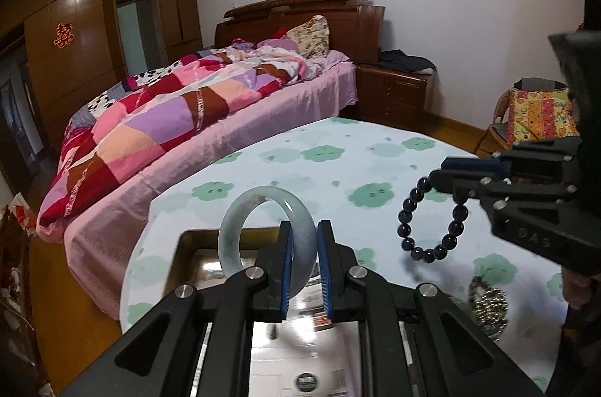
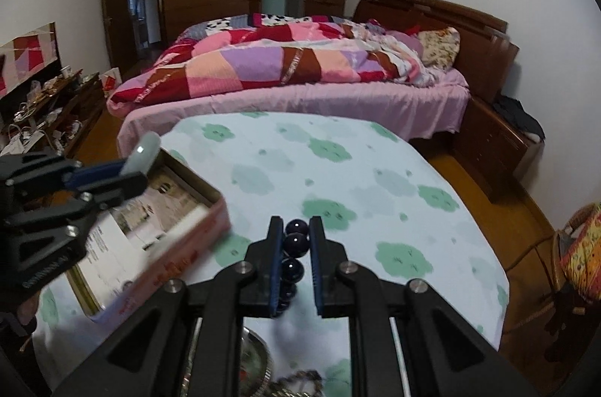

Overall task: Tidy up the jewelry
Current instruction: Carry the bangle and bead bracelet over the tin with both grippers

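your left gripper (image 1: pixel 303 269) reaches forward and a little downward over the near-left part of the desk (image 1: pixel 338 156), its blue-padded fingers (image 1: pixel 286 269) pinched narrow on the lower right arc of the pale green jade bangle (image 1: pixel 263 231). the bangle stands upright on edge in the grip, lifted above the open rectangular tin box with a gold rim (image 1: pixel 195 246), which lies flat under that gripper with printed paper inside. in the right wrist view the same gripper (image 2: pixel 127 171) comes in from the left, level, with the bangle (image 2: pixel 144 153) poking up over the box's far corner (image 2: pixel 210 194).

your right gripper (image 2: pixel 296 258) points straight ahead over the middle of the desk (image 2: pixel 338 149), fingers (image 2: pixel 276 261) closed narrow on a dark purple round-bead bracelet (image 2: pixel 295 243). from the left wrist view that gripper (image 1: pixel 443 177) enters level from the right and the bracelet (image 1: pixel 432 220) hangs free as a loop below the fingertips, off the green-flowered cloth.

a heap of metallic beaded jewelry (image 1: pixel 488 307) lies on the cloth below the right gripper, near the desk's front edge. the far half of the desk is open cloth up to its back edge, which sits just beside the bed with the pink sheet and patchwork quilt (image 2: pixel 285 70). bare wooden floor (image 2: pixel 484 186) runs along the desk's right side.
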`<state>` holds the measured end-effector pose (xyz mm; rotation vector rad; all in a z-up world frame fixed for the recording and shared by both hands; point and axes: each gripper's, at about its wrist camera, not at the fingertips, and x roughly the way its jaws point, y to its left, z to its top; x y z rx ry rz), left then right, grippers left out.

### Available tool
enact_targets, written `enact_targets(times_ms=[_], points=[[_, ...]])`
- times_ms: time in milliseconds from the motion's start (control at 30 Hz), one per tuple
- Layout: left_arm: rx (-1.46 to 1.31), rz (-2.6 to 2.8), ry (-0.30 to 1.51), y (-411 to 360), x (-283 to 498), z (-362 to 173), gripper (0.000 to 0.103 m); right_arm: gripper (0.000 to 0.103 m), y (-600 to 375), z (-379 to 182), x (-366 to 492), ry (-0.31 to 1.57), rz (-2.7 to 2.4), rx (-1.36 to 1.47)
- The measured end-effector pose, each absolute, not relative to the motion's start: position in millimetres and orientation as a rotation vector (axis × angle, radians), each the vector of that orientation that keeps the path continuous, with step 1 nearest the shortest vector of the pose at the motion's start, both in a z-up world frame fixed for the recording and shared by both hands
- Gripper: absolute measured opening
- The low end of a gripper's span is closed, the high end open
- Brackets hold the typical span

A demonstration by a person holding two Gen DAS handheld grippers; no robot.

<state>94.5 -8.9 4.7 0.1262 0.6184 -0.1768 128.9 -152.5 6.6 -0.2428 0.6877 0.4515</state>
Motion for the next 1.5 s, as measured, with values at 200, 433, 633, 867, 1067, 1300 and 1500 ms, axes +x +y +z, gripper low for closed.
enact_targets(times_ms=[200, 433, 633, 867, 1067, 1300, 1500], points=[[0.122, -0.13, 0.638, 16, 100, 0, 0.012, 0.015, -120, 19, 133, 0.662, 0.52, -0.263], [0.116, -0.097, 0.669, 36, 110, -9, 0.012, 0.015, -90, 28, 138, 0.635, 0.58, -0.275], [0.106, -0.076, 0.694, 47, 119, -14, 0.013, 0.015, -71, 22, 145, 0.641, 0.624, -0.248], [0.103, -0.071, 0.709, 54, 128, -17, 0.012, 0.015, -58, 4, 157, 0.692, 0.651, -0.195], [0.098, -0.086, 0.71, 53, 130, -15, 0.012, 0.015, -56, -6, 157, 0.72, 0.649, -0.196], [0.106, -0.124, 0.743, 43, 136, -27, 0.012, 0.015, -62, -21, 162, 0.769, 0.623, -0.187], [0.13, -0.124, 0.782, 39, 142, -37, 0.013, 0.015, -60, -31, 164, 0.804, 0.619, -0.192]])
